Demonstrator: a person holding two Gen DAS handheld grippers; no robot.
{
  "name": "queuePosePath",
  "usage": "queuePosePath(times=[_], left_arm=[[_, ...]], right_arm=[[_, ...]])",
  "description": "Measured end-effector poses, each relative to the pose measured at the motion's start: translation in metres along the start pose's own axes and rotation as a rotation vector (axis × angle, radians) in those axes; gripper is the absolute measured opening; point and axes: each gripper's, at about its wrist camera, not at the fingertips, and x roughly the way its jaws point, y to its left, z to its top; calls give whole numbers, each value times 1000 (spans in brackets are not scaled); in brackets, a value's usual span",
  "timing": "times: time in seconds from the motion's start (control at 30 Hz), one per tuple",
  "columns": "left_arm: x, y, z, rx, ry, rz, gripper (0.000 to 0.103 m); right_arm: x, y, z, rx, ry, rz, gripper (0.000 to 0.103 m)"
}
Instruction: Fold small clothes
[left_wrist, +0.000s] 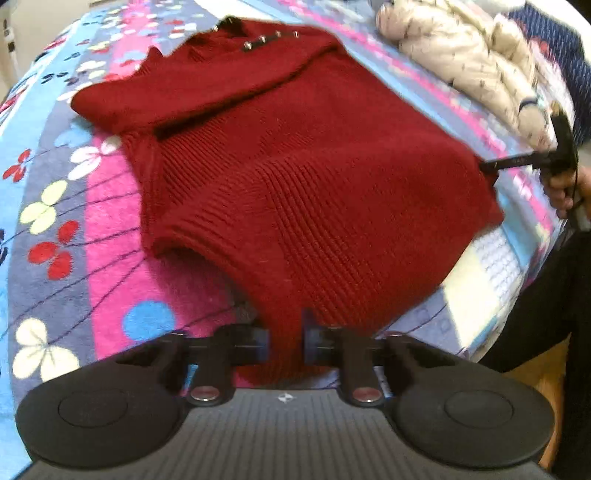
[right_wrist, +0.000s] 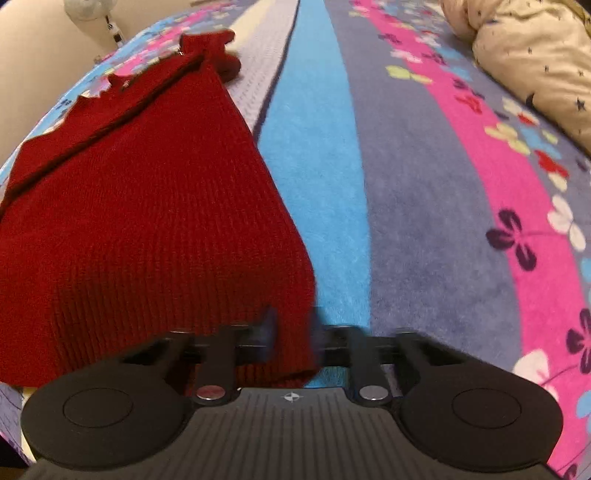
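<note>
A dark red ribbed knit sweater (left_wrist: 295, 158) lies on the bed with its collar at the far end and one sleeve folded across the chest. Small metal buttons (left_wrist: 273, 38) line its shoulder. My left gripper (left_wrist: 284, 339) is shut on the near hem, with red knit pinched between its pads. At the right of the left wrist view, my right gripper (left_wrist: 491, 166) bites the hem's other corner, held by a hand (left_wrist: 565, 188). In the right wrist view the sweater (right_wrist: 147, 221) fills the left side, and my right gripper (right_wrist: 291, 336) is shut on its hem corner.
A striped floral blanket (right_wrist: 424, 184) covers the bed. A beige puffy jacket (left_wrist: 461, 55) lies bunched at the far right, also seen as the jacket (right_wrist: 535, 74). The bed edge and a person's dark clothing (left_wrist: 546, 295) are at the right. A fan (right_wrist: 90, 7) stands beyond the bed.
</note>
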Motion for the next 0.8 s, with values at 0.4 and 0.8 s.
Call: queuePosePath(times=[0.4,0.8], left_arm=[[-46,63,-33,-319,-92,-42,12],[-5,50,-37,-205,79,28,36]], right_arm=[[-92,-71,-10,415,-355,335,4],[-15,-19,-7,138,41,-28,21]])
